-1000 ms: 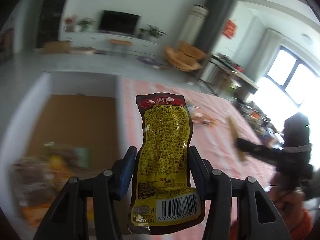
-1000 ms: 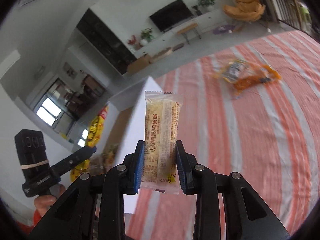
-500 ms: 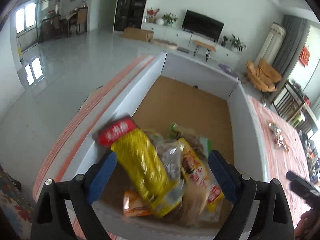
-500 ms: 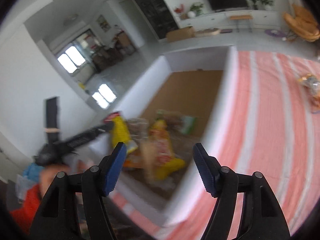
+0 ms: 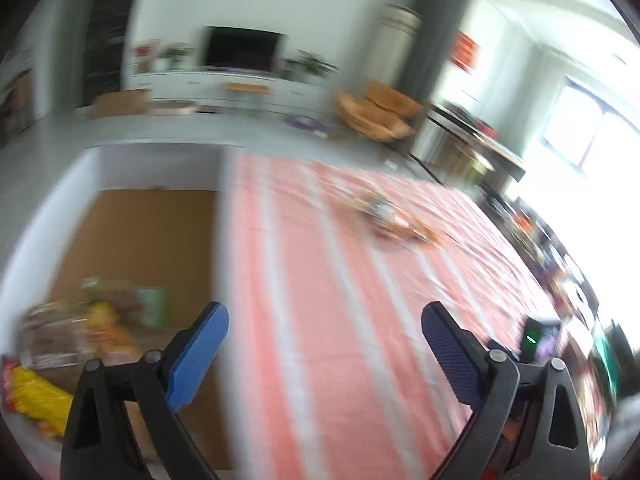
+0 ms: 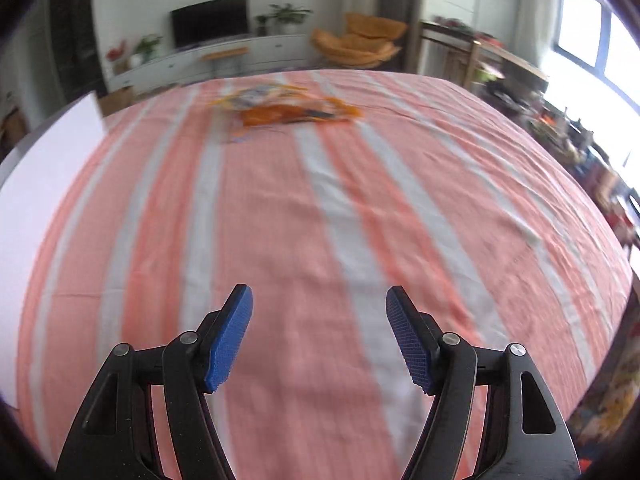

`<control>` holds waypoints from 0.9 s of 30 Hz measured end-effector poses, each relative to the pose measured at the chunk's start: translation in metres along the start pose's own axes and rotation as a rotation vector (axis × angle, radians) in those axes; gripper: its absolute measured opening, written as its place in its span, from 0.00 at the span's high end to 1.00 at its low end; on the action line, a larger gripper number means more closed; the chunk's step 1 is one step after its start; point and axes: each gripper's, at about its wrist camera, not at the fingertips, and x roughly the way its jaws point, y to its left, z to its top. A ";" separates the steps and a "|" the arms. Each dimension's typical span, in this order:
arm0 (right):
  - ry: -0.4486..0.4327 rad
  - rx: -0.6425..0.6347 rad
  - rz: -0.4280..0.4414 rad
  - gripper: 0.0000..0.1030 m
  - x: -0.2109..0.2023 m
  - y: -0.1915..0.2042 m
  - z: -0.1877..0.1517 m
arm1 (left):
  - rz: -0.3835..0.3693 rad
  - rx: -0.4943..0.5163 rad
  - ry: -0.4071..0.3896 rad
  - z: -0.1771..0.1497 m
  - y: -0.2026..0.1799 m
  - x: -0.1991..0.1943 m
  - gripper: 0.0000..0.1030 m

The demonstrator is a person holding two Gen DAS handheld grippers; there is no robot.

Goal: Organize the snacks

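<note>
My left gripper (image 5: 325, 352) hangs over the striped cloth beside the white box (image 5: 222, 240); its jaws are opening with nothing between them. Several snack packets (image 5: 80, 328) lie blurred in the near end of the box, a yellow one (image 5: 36, 396) at the lower left. A small pile of snacks (image 5: 384, 216) rests far out on the cloth. My right gripper (image 6: 319, 334) stands open and empty above the cloth, pointing toward the same snack pile (image 6: 280, 108). The box wall (image 6: 44, 168) shows at the left edge of the right wrist view.
The orange and white striped cloth (image 6: 320, 208) covers the whole table. A dark device with a green light (image 5: 534, 338) shows at the right of the left wrist view. Beyond the table are a TV unit (image 6: 208, 26), orange chairs (image 6: 356, 42) and a cluttered side table (image 6: 492, 56).
Both grippers let go of their packets over the box and opened. Both views then swung right, from the box to the striped cloth and the far snack pile.
</note>
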 end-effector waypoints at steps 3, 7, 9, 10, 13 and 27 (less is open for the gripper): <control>-0.005 0.037 -0.048 0.30 0.006 -0.018 0.002 | -0.055 0.063 0.082 -0.003 -0.047 0.028 0.06; 0.002 0.073 -0.099 0.30 0.010 -0.029 -0.001 | -0.061 0.144 0.171 -0.015 -0.097 0.074 0.06; 0.001 0.081 -0.113 0.30 0.011 -0.031 -0.004 | -0.033 0.168 0.209 -0.025 -0.108 0.099 0.06; 0.000 0.087 -0.113 0.30 0.010 -0.032 -0.005 | -0.008 0.175 0.233 -0.028 -0.110 0.115 0.06; 0.006 0.102 -0.096 0.30 0.009 -0.036 -0.009 | 0.044 0.167 0.271 -0.042 -0.103 0.153 0.06; 0.055 0.129 -0.062 0.19 0.016 -0.043 -0.014 | 0.195 0.215 0.221 -0.075 -0.080 0.218 0.01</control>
